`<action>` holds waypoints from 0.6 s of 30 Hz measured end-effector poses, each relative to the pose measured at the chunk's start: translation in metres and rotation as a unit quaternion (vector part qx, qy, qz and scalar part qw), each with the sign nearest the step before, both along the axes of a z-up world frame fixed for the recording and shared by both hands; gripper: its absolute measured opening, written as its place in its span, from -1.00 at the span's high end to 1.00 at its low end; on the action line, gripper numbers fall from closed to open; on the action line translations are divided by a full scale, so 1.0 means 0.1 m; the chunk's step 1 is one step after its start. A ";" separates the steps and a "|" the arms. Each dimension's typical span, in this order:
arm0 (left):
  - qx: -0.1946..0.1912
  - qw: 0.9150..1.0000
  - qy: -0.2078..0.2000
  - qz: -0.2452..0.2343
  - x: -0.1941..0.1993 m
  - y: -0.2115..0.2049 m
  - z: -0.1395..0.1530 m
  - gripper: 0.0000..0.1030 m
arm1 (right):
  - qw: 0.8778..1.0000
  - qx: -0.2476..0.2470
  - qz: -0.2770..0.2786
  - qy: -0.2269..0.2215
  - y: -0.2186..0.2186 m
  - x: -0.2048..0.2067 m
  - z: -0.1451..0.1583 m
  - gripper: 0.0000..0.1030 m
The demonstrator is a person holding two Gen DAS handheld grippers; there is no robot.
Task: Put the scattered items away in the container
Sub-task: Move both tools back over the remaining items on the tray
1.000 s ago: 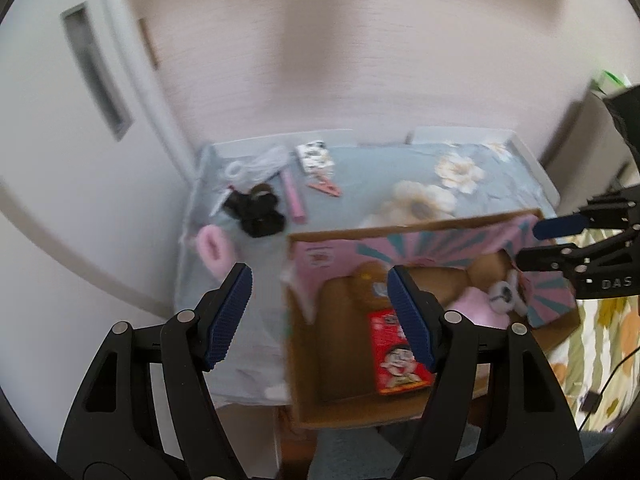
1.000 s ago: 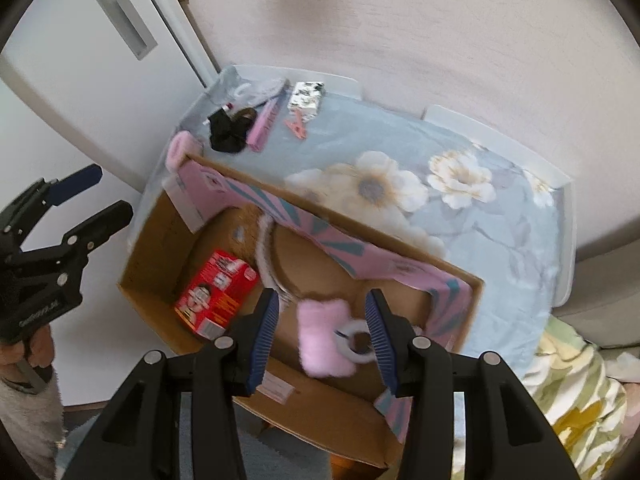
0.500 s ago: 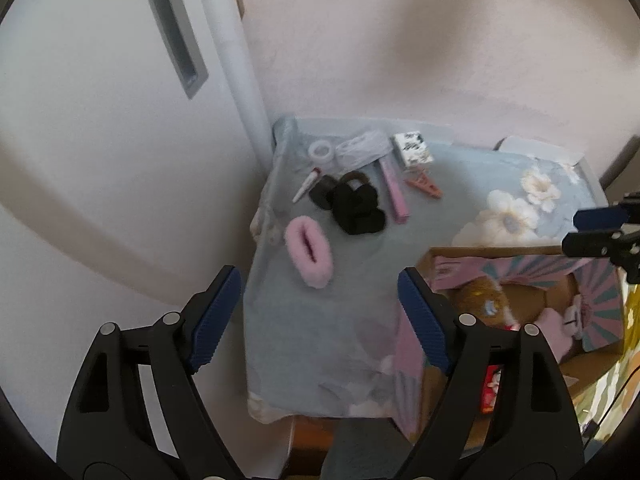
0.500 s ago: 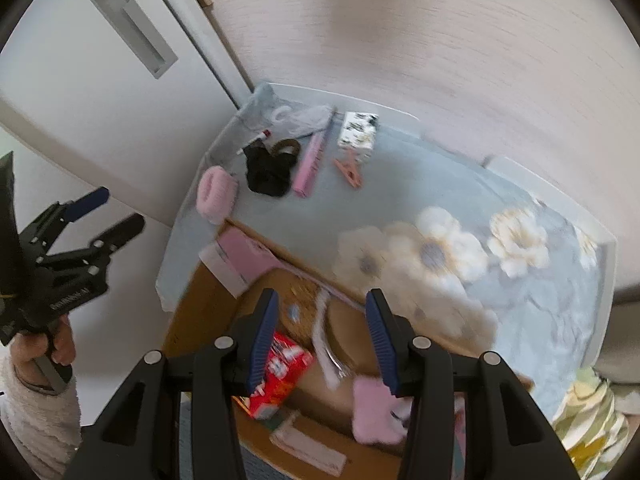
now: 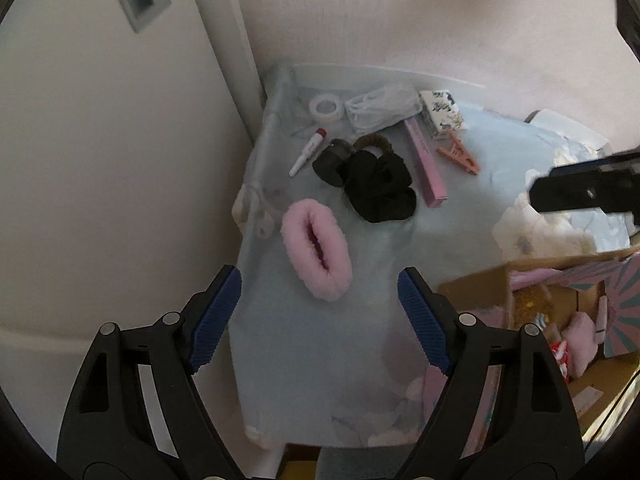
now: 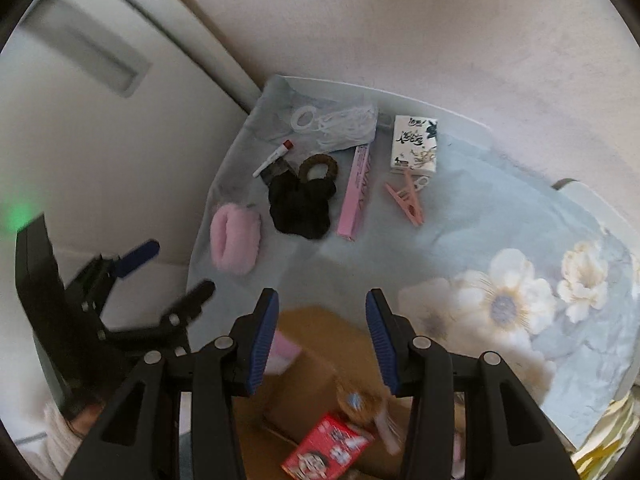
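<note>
**A:** Status check. Your left gripper (image 5: 319, 312) has its blue-padded jaws spread wide with nothing between them; they widened a little more just now. It hangs over the near-left part of the pale blue floral tablecloth (image 5: 372, 264), with the fluffy pink scrunchie (image 5: 316, 249) just beyond the fingertips, not touched.

**B:** And the right?

**A:** Your right gripper (image 6: 319, 338) stands partly apart and empty, above the far edge of the brown cardboard box (image 6: 316, 344). Nothing is held in either hand.

**B:** How far along am I?

**A:** Partway, I'd say. The box sits at the near side and already holds a red printed packet (image 6: 332, 446), something pink and fluffy and a few blurred bits I can't identify. Left on the cloth, clustered far-left: the pink scrunchie, a black fabric scrunchie (image 5: 378, 186), a brown hair tie (image 6: 319, 168) touching it, a white pen-like tube with a red cap (image 5: 308, 152), a white tape roll (image 5: 326, 107), a clear bag of white loops (image 5: 382, 108), a long pink slim box (image 5: 426, 164), a pink plastic clothes peg (image 5: 458, 156), and a white tissue pack with black print (image 6: 414, 143).

**B:** Next pick?

**A:** Pink scrunchie looks the likely one for your left. It is soft, so expect it to squash in the grip.
</note>
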State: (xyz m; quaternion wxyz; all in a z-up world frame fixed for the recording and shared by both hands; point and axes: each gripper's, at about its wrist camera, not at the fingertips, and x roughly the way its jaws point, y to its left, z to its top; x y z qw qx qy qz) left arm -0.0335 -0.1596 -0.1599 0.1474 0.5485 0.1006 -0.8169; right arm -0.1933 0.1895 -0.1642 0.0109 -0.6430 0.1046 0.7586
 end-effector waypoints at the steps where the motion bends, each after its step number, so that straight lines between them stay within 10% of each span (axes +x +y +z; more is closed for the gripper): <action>1: 0.001 1.000 -0.003 0.000 -0.03 -0.01 -0.05 -0.55 | 1.000 -0.004 -0.008 -0.006 0.01 -0.08 -0.06 0.19; 18: 0.019 0.999 -0.030 0.005 -0.31 -0.12 -0.60 -0.55 | 0.992 0.035 -0.087 -0.085 0.17 -0.82 -0.85 0.19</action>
